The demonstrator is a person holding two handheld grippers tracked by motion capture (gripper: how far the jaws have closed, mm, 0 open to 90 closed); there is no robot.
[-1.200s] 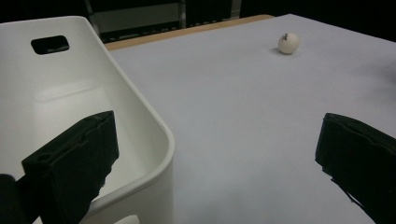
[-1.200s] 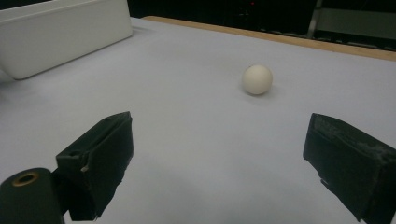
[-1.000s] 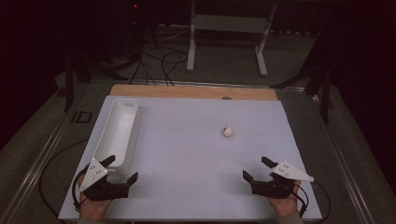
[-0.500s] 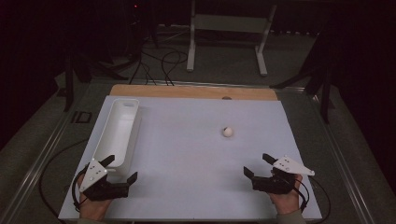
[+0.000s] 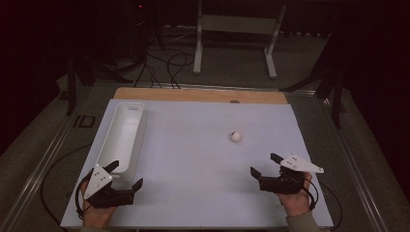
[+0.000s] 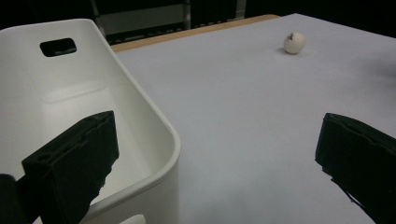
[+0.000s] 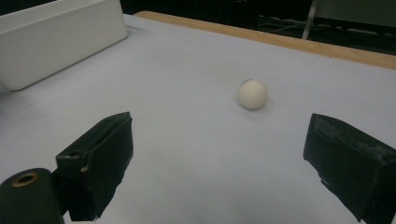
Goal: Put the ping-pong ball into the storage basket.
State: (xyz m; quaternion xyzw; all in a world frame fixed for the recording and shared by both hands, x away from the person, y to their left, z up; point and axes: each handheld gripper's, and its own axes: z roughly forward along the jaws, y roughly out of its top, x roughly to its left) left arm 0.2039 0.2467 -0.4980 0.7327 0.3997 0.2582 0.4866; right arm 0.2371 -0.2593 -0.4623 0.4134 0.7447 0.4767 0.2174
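Holding my right tool point(image 5: 268, 164) spread wide and low over the counter point(image 5: 193, 145), I have the small white ball point(image 5: 236, 137) ahead of it, well apart, resting alone on the bare surface. My left tool point(image 5: 128, 175) is spread too, one jaw over the near end of the white bin point(image 5: 121, 135). The risk I see: the ball is round and free, so a jaw clipping it off-centre could send it rolling away across the counter.

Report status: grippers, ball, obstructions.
Left gripper open beside white bin. Right gripper open, facing ball. Ball untouched on mat; path clear.
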